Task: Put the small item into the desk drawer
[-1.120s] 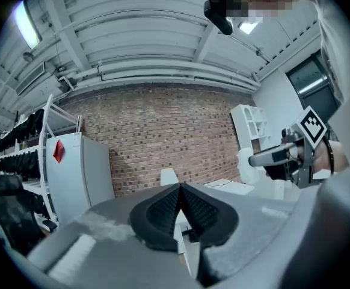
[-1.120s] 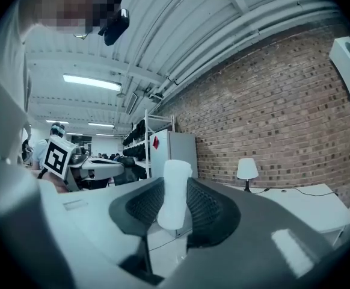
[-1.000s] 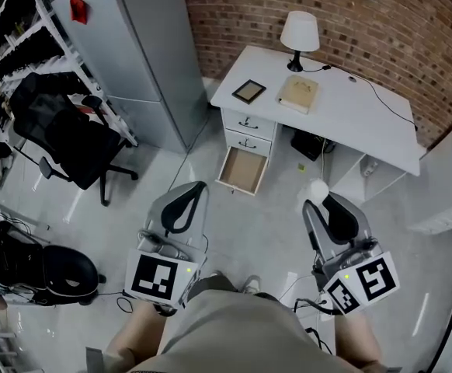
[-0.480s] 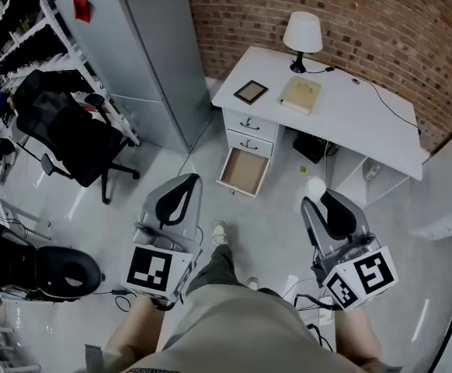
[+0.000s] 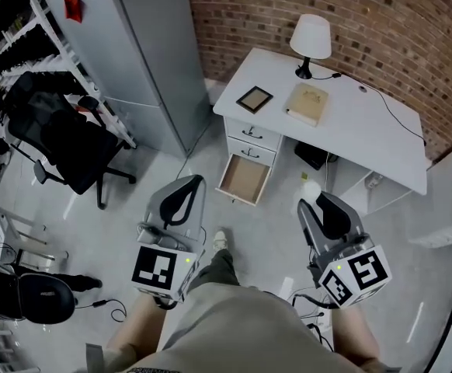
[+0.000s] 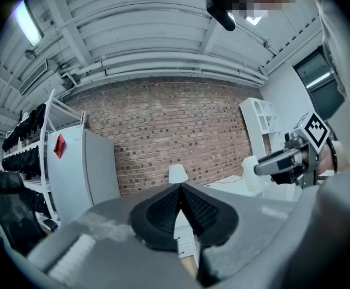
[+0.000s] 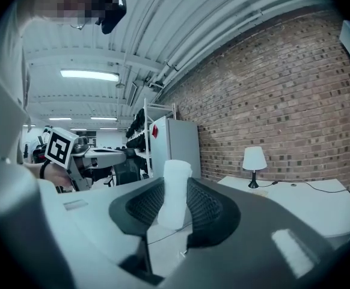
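The right tool (image 5: 313,198) is closed on a small white roll-shaped item (image 7: 174,192), which stands upright between the two black ribbed pads with its top rising above them. In the head view this tool is held low over the pale floor (image 5: 272,231), in front of the white counter (image 5: 366,134) and well apart from it.

The left tool (image 6: 180,192) is empty, its jaws pressed together tip to tip. It is held at the person's left side, roughly level with the right tool.

The bottom drawer of the counter's drawer stack, a white-fronted one with a brown wooden base (image 5: 244,179), stands pulled out over the floor, and nothing can be seen inside it. It lies ahead of and between the two tools, nearer the left one. The two drawers above it are closed.

On the counter stand a white-shaded table lamp with a dark foot (image 5: 311,41), a small dark-framed picture (image 5: 254,99) and a tan book (image 5: 307,104) lying flat. A red brick wall (image 5: 366,14) runs behind the counter. A tall grey metal cabinet (image 5: 133,53) stands to its left, with a black office chair (image 5: 63,142) beside it.
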Tool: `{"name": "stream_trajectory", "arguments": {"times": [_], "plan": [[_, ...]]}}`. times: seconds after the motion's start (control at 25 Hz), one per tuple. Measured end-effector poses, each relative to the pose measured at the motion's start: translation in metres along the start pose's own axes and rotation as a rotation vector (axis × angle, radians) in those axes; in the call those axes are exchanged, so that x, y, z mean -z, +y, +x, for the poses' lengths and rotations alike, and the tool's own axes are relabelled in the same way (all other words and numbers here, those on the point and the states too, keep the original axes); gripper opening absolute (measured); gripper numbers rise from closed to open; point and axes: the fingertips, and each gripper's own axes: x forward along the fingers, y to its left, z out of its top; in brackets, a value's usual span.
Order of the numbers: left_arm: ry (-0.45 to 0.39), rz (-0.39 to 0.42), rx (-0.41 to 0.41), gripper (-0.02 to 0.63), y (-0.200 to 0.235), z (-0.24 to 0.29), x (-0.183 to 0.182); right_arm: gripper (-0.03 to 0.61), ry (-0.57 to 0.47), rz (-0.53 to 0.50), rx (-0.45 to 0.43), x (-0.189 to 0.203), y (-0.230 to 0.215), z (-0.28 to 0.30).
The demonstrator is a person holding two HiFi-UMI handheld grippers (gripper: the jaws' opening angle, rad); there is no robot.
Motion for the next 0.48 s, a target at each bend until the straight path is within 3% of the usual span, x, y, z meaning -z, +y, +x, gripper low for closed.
{"name": "stream_trajectory", "arguments": {"times": [0.36, 0.48], "plan": [[0.111, -0.082, 0.044, 0.003, 0.080, 0.085, 0.045, 0.122, 0.104, 0.050, 0.010, 0.012, -0.026, 0.128], [0.123, -0.065, 0.094, 0.003, 0.108, 0.119, 0.058, 0.123, 0.135, 0.061, 0.019, 0.015, -0.033, 0.175]]}}
